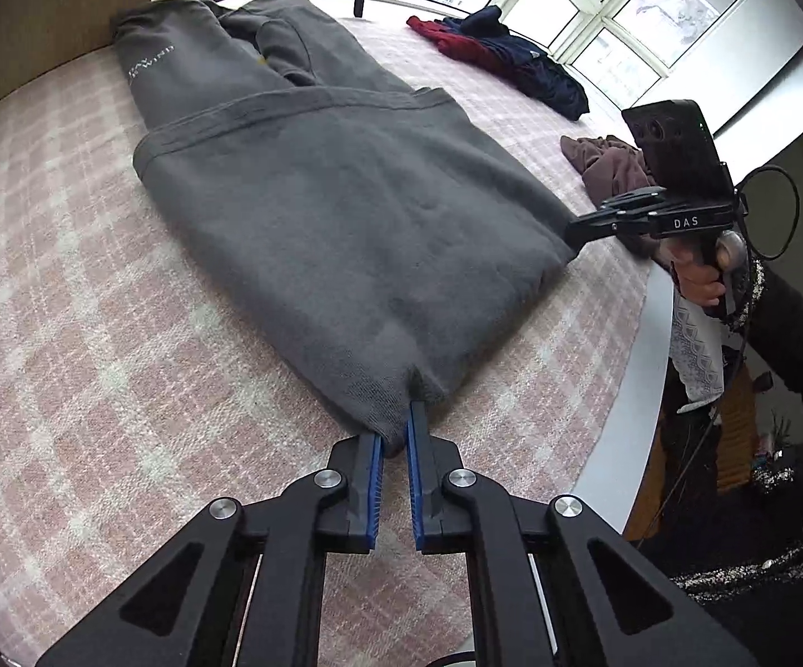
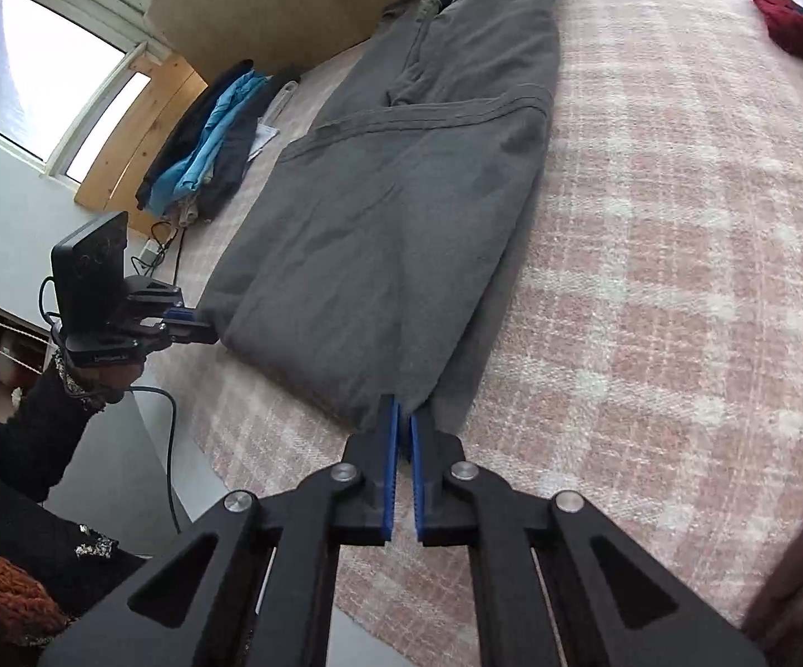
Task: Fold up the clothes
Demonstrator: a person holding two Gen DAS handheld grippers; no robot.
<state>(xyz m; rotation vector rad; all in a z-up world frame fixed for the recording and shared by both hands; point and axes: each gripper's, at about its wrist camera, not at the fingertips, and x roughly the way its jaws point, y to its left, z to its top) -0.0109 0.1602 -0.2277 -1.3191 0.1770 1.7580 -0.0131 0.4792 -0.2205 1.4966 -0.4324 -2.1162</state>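
A long grey sweatshirt [image 1: 312,205] lies partly folded on the pink checked bed cover, stretching away toward the windows. My left gripper [image 1: 396,433] is shut on its near left corner, cloth pinched between the blue pads. My right gripper [image 2: 404,417] is shut on the other near corner of the grey sweatshirt [image 2: 401,211]. Each gripper shows in the other's view: the right gripper [image 1: 579,230] at the garment's right corner, the left gripper [image 2: 207,330] at its left corner. Both corners rest low on the bed.
A red and navy heap of clothes [image 1: 512,55] and a brown garment [image 1: 607,161] lie at the far right of the bed. Blue and black clothes [image 2: 207,144] are piled at the left by a wooden headboard [image 2: 140,128]. The bed's near edge [image 1: 640,389] runs close beside me.
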